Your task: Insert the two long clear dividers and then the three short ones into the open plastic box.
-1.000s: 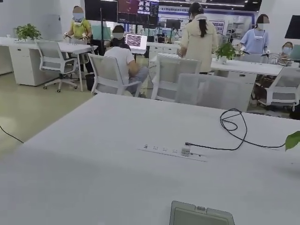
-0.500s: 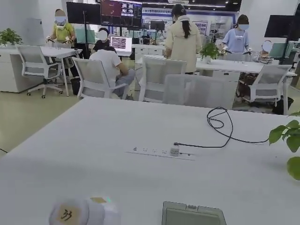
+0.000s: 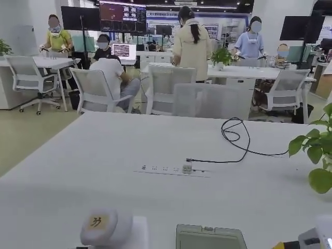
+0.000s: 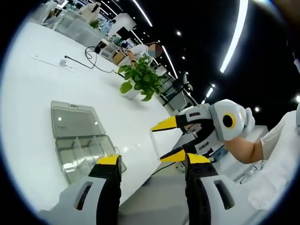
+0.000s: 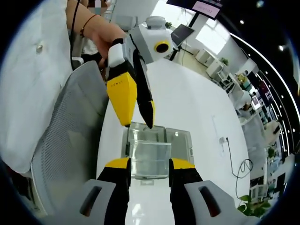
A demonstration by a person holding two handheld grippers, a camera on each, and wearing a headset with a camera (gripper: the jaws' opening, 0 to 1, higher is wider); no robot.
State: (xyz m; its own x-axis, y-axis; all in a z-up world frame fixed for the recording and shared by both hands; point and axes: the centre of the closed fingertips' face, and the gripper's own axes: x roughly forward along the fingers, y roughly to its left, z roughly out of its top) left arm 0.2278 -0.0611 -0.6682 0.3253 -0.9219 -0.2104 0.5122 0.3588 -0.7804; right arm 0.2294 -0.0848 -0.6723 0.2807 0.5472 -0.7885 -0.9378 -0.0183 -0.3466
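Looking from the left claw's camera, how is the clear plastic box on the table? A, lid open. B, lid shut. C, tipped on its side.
A: the plastic box sits upright on the white table, and its lid is swung open, so the inside shows.

Head view, my bearings. The table (image 3: 78,171) runs ahead of me. The open plastic box (image 3: 210,238) lies on it at 6 o'clock, at the near edge. The power strip (image 3: 171,169) lies beyond the box toward 12, mid-table. Its cable (image 3: 236,140) loops away toward 1 o'clock. The plant (image 3: 314,155) is at 3 o'clock. Chairs (image 3: 166,93) line the far edge at 12.

Right gripper view: the left gripper (image 5: 138,123) hangs above the box, and the right gripper (image 5: 151,164) is nearer me. A chair back (image 5: 70,140) is at 9 o'clock.
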